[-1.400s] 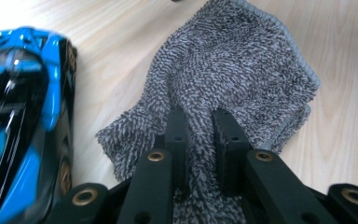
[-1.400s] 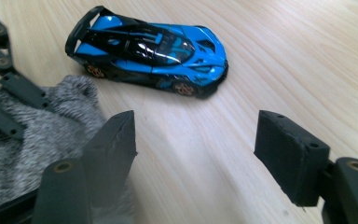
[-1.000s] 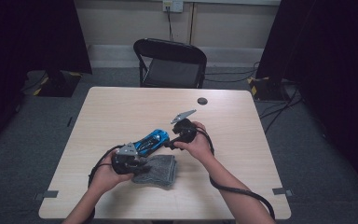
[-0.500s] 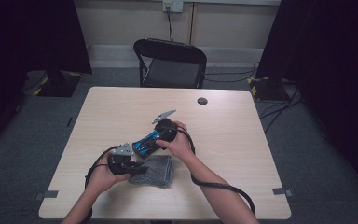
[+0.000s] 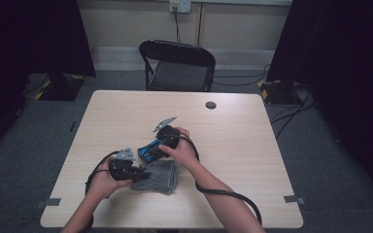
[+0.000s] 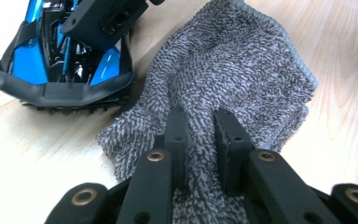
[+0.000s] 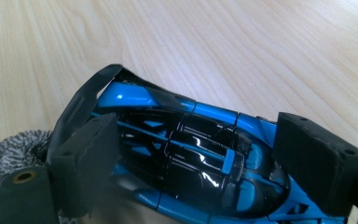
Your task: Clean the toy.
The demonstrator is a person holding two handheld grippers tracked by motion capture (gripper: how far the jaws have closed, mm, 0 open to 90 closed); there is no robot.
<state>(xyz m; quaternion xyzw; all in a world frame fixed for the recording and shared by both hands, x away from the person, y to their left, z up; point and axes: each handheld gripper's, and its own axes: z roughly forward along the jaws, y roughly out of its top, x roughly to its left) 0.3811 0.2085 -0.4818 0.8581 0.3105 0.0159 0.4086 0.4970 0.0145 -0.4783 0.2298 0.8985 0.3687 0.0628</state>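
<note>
The blue toy car [image 7: 186, 154] lies directly between my right gripper [image 7: 205, 161]'s jaws, which have just been opening and now stand wide, one pad off each flank, its long axis crossing the gap slantwise. It is hard glossy plastic, smooth and curved. Just beside it, my left gripper [image 6: 200, 140] pinches a soft, shaggy grey cloth [image 6: 242, 79] on the wooden table [image 7: 261, 42].

1 blue-and-black toy car [image 5: 150, 149], 1 grey microfibre cloth [image 5: 159, 176], 2 handheld grippers: left gripper [image 5: 141, 174] & right gripper [image 5: 151, 150]. 1 wooden table [image 5: 252, 145], 1 small black disc [image 5: 211, 105] on it, 1 black folding chair [image 5: 179, 65] behind.
</note>
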